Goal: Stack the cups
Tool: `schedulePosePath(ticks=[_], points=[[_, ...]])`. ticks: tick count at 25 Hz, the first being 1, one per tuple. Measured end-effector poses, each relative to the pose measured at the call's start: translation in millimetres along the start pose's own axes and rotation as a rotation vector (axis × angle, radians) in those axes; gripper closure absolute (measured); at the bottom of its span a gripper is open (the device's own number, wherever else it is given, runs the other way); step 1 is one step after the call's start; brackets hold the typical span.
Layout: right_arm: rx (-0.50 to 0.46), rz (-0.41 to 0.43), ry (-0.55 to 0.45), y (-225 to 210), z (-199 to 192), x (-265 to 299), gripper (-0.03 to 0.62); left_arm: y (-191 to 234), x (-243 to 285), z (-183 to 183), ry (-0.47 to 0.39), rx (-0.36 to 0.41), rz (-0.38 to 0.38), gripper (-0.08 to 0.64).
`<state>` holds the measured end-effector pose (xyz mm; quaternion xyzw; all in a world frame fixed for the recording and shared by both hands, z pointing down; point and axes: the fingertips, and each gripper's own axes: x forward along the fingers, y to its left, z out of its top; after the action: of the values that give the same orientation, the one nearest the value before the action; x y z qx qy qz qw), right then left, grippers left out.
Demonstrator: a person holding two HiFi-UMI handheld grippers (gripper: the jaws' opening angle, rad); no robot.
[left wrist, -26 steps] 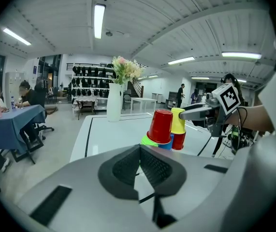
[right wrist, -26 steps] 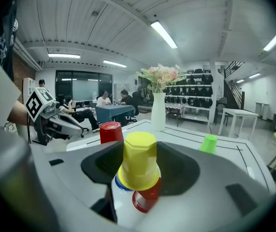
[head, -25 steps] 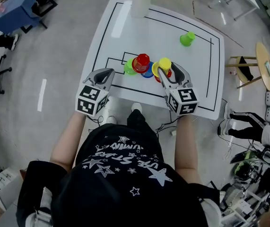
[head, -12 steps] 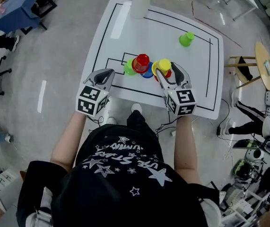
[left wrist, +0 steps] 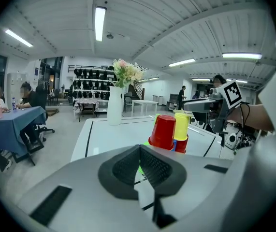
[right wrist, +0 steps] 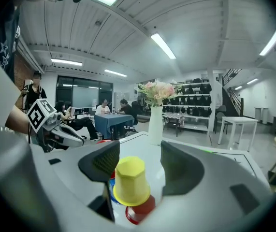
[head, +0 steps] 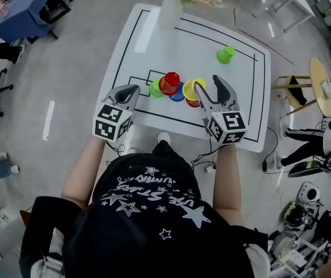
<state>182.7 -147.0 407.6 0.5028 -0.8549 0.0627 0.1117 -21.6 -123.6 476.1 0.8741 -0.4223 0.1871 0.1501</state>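
An upturned yellow cup (head: 192,88) (right wrist: 130,181) sits stacked on an upturned red cup (right wrist: 141,210) at the table's near middle. My right gripper (head: 208,84) (right wrist: 138,153) is open and its jaws are still opening, with the yellow cup between them and untouched by the pads. To the left, a second red cup (head: 170,83) (left wrist: 163,132) stands on a blue cup (head: 178,94), with a green cup (head: 155,88) beside them. Another green cup (head: 225,54) stands alone at the far right. My left gripper (head: 130,93) (left wrist: 138,162) is shut and empty, near the table's front left edge.
A white vase (head: 170,9) (left wrist: 114,105) with flowers stands at the far edge of the white table (head: 211,33). People sit at a blue table (head: 20,7) to the left. Chairs, a round side table (head: 322,80) and equipment stand right of the table.
My right gripper's jaws have spread wider and let go of the yellow cup, which now rests on the red cup. The left gripper has stayed put.
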Motion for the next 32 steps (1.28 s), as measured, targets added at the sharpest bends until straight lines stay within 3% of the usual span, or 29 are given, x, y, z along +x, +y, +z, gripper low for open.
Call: schedulePosePath(ticks=[10, 23, 28, 32], points=[[0.033, -0.034, -0.012, -65, 7, 15, 0.325, 5, 29, 23, -0.026, -0.017, 0.046, 0.548], [0.075, -0.182, 0.169, -188, -47, 58, 0.328, 16, 77, 41, -0.002, -0.034, 0.123, 0.548], [0.078, -0.221, 0.246, -220, -76, 85, 0.268, 22, 84, 37, 0.027, -0.054, 0.157, 0.548], [0.075, -0.223, 0.277, -237, -92, 110, 0.268, 28, 91, 33, 0.048, -0.063, 0.175, 0.548]])
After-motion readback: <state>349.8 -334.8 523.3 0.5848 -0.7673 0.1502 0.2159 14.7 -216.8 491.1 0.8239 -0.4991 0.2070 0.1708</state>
